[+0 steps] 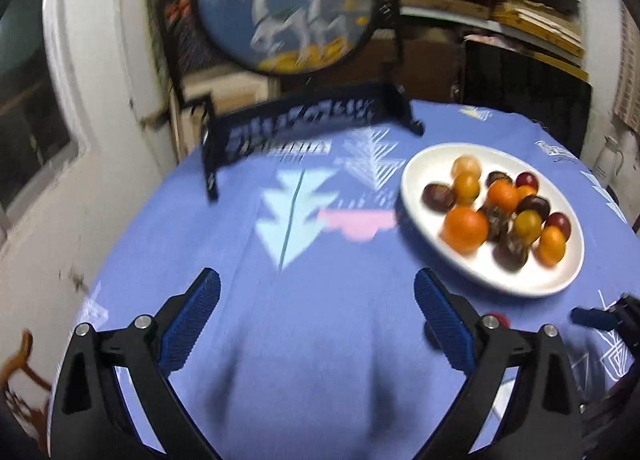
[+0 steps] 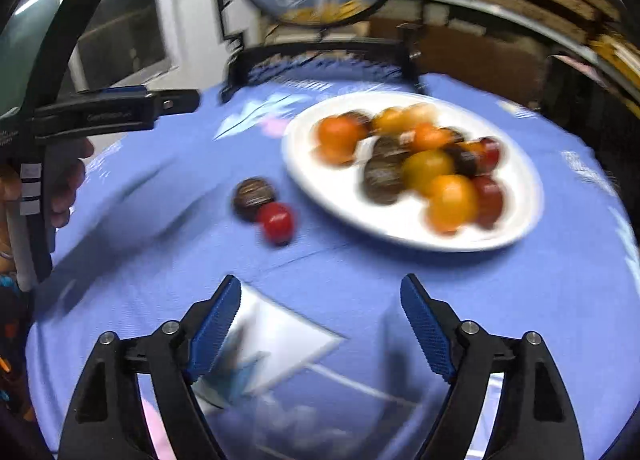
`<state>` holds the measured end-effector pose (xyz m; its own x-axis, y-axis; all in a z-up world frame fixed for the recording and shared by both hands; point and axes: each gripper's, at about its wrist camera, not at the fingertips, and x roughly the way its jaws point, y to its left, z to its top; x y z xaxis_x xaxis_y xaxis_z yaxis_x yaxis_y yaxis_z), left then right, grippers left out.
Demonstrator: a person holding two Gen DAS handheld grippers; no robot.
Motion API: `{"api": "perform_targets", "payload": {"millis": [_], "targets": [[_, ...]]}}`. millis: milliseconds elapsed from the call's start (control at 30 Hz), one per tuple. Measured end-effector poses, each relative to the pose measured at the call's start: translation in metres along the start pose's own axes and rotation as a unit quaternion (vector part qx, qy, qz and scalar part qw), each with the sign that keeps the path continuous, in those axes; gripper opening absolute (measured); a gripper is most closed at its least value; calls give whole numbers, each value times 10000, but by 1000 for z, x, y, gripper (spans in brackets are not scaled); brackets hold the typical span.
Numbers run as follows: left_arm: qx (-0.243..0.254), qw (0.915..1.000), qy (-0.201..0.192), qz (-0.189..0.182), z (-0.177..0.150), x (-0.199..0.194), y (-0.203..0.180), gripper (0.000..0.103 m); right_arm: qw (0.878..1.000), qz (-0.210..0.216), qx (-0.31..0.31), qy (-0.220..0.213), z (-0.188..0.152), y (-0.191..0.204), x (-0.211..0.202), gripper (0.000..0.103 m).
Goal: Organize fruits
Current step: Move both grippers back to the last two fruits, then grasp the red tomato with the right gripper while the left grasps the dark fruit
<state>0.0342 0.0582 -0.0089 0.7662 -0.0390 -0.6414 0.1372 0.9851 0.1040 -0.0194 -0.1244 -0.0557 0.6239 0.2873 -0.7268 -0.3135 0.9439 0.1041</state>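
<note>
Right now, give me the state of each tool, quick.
Left tool: open, holding nothing, above the blue tablecloth.
Right tool: open, holding nothing, short of the white plate of fruit.

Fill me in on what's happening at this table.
A person holds a gripper in each hand over a blue tablecloth, sorting fruit. Both the left gripper and the right gripper are open and empty. Most of the fruit is piled on a white plate. A red fruit and a dark brown fruit lie touching on the cloth beside the plate, not yet picked up.
</note>
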Motion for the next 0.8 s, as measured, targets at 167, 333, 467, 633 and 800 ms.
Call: {"api": "perform_targets", "payload": {"millis": [167,333,467,633,800], "targets": [[51,9999,39,-110,-14,-7,13,95,9995,-125,-214,184,27,16,33,62],[346,9993,125,-118,-22,-6,7,95,9993,-68,-154,329,33,16,44,26],[675,9970,130,-360,-26,-6,-16,95,9999,69,-4,92,21,5,12,26],[1329,9890,224,-609,-34,9,-71,95,9990,98,378,-222,7,-23,-20,26],[1246,9886,568,-631,-34,38,-93,66,9982,197,557,-140,-2,-30,-13,27]]}}
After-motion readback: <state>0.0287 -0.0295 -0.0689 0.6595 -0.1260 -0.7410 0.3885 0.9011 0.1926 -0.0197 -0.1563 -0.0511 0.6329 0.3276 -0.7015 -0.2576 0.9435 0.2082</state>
